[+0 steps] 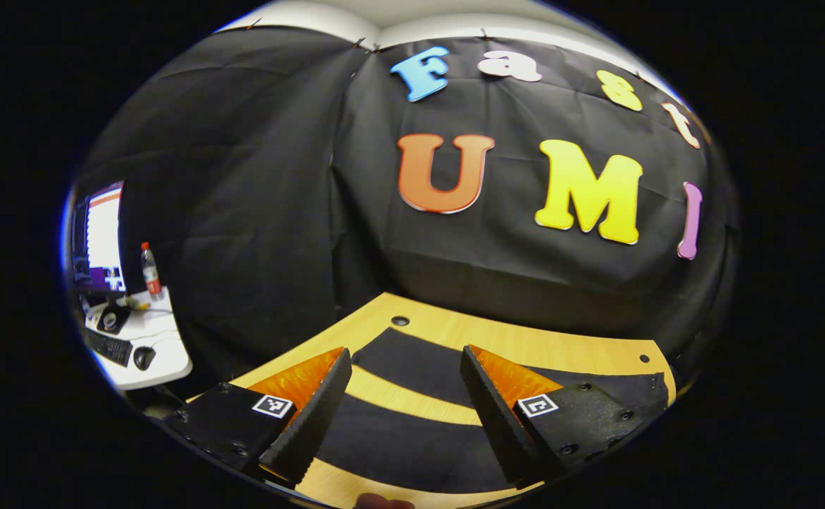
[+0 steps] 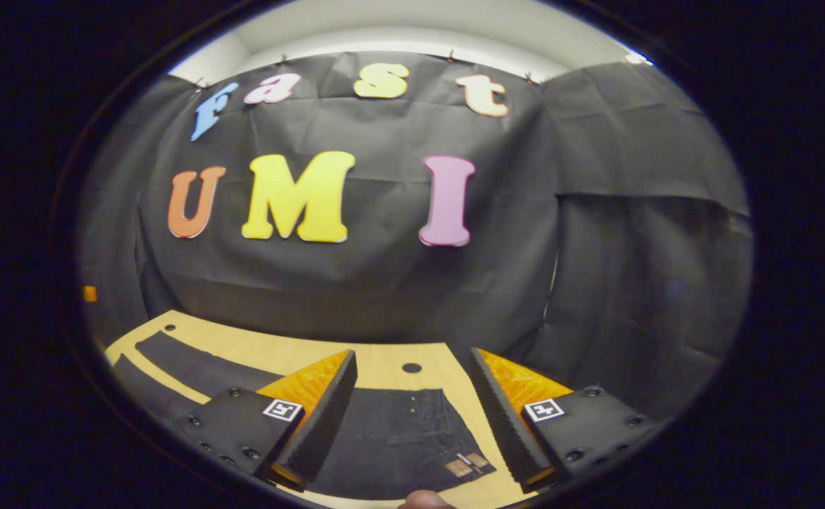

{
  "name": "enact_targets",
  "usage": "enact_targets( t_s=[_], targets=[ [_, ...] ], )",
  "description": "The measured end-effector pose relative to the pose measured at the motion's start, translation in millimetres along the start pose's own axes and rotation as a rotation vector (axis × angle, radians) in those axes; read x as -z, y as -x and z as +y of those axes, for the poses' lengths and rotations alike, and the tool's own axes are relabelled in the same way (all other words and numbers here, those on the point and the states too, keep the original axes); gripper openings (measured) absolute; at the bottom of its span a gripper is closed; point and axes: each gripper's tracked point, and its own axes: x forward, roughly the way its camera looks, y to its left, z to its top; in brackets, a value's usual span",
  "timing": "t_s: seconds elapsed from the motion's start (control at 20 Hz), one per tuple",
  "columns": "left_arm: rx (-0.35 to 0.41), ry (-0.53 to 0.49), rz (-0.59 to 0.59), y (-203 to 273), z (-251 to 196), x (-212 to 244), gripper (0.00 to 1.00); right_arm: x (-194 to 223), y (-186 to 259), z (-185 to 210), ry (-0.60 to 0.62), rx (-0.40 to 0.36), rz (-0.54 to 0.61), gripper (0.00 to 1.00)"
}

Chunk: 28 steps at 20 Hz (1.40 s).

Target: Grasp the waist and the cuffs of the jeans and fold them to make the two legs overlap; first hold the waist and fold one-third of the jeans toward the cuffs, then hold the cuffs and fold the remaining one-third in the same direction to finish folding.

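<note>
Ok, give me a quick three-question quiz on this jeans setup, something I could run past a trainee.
1. True or false: the jeans lie flat on the wooden table with the two legs spread apart.
2. Multiple choice: the left claw is A) shut on a cuff, B) open above the legs, C) shut and holding nothing.
3. Which end of the jeans lies under the right claw: waist or cuffs?

Key:
1. True; bare wood shows between the legs.
2. B.
3. The waist; a leather patch sits at its edge.
</note>
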Motion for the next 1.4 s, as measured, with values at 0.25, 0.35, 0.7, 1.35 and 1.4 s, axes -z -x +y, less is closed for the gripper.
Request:
enact_targets(
  t_s=[0.25,0.35,0.7,1.35,1.4],
  targets=[
    [-0.094,0.298,0.281,-1.9,62.1,93.9,0.98,75.3,-6.1,-41.1,-0.243,0.010,0.280,1.00],
    [-0.128,0.445,0.369,-0.6,71.8,124.4,0.99,114.4,-1.7,-52.4,-0.360,0.028,0.406,1.00],
    [-0.190,0.985,0.493,-9.3,76.9,165.1,0.99,209.1,8.7,-58.5,-0.835,0.112,0.651,0.98],
    [-0.174,1.000,0.527,-61.2,87.0,170.6,0.98,246.9,-23.0,-60.4,-1.012,0.187,0.706,0.98],
    [-0.168,1.004,0.520,-64.2,85.7,169.4,0.98,251.2,-25.3,-62.8,-1.024,0.200,0.709,0.92]
  ],
)
